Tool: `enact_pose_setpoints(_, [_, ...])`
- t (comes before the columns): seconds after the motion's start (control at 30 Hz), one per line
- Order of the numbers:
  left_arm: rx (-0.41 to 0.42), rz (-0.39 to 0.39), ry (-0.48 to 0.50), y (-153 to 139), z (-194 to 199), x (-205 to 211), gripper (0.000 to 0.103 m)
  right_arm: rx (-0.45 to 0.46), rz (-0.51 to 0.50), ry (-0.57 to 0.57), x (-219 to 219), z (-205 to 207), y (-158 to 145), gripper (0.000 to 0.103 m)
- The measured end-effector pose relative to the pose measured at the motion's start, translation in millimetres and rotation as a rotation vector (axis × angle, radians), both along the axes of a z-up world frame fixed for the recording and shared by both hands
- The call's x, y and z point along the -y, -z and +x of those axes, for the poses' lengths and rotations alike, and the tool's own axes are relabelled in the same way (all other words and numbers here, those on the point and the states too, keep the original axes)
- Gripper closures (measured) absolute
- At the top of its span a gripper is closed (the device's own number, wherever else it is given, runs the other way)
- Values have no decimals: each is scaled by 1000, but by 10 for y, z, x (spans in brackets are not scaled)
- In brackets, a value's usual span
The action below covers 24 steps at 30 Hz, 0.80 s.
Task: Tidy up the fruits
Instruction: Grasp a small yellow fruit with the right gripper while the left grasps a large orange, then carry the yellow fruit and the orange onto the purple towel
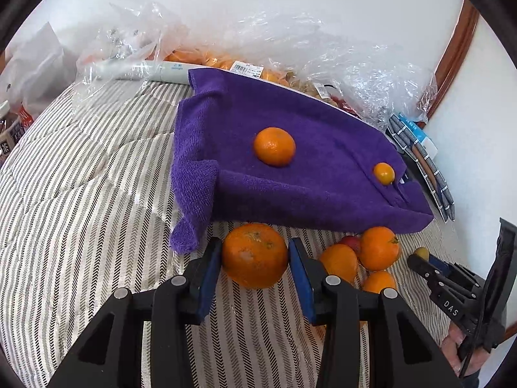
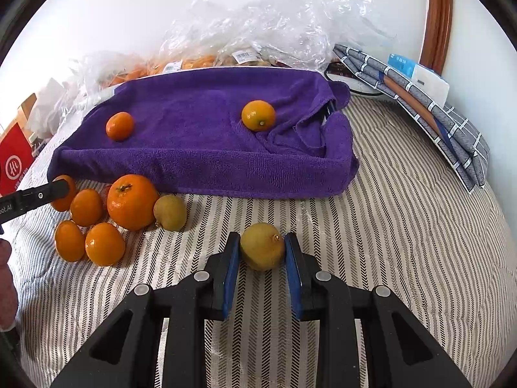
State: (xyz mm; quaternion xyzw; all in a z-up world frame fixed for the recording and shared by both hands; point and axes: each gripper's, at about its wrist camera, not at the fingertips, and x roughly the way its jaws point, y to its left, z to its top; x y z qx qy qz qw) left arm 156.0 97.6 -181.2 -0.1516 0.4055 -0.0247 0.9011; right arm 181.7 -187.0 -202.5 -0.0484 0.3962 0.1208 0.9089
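1. While the left gripper (image 1: pixel 255 255) has its jaws closed partway against a large orange (image 1: pixel 254 254), both blue pads touch the fruit's sides, and it sits on the striped surface (image 1: pixel 80 194) just near the front edge of the purple towel (image 1: pixel 290 174).
2. Between the right gripper's (image 2: pixel 262 252) jaws, nearly closed, sits one yellow-green fruit (image 2: pixel 262 250), gripped on both sides, near and right of the fruit pile.
3. Two fruits lie on the purple towel: one mandarin (image 2: pixel 119 126) at the left and one smaller yellow-orange fruit (image 2: pixel 258 115) at the right, well apart.
4. In the right wrist view the pile on the striped surface, left of the held fruit, counts five loose oranges: one big stemmed orange (image 2: pixel 131 201) and four smaller ones (image 2: pixel 105 243), touching one another. A second yellow-green fruit (image 2: pixel 170 212) rests against the big one.
5. One small red fruit (image 1: pixel 350 242) shows between the oranges in the left wrist view.
6. Far behind the towel lie crumpled clear plastic bags (image 2: pixel 274 16) holding more orange fruit; how many I cannot tell.
7. One stack of folded grey patterned cloths (image 2: pixel 436 113) lies at the far right.
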Motion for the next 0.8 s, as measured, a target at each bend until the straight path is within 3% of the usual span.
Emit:
enact_pose_setpoints(0.13, [9,-6,-7,27,9,3,61,4,-18,0,-22,-4,-2,75])
enact_pose_setpoints(0.3, [20,45,-18,31,-3,92,60,4,-22,1,-28,-9,-4,75])
enact_pose_setpoints(0.5, [32,-5,-13,39,-11,25,58,9,-31,14,-28,-16,-5,75])
enact_pose_setpoints(0.8, [29,14,-5,36,-2,58,57,30,-68,21,-65,-50,-21,76])
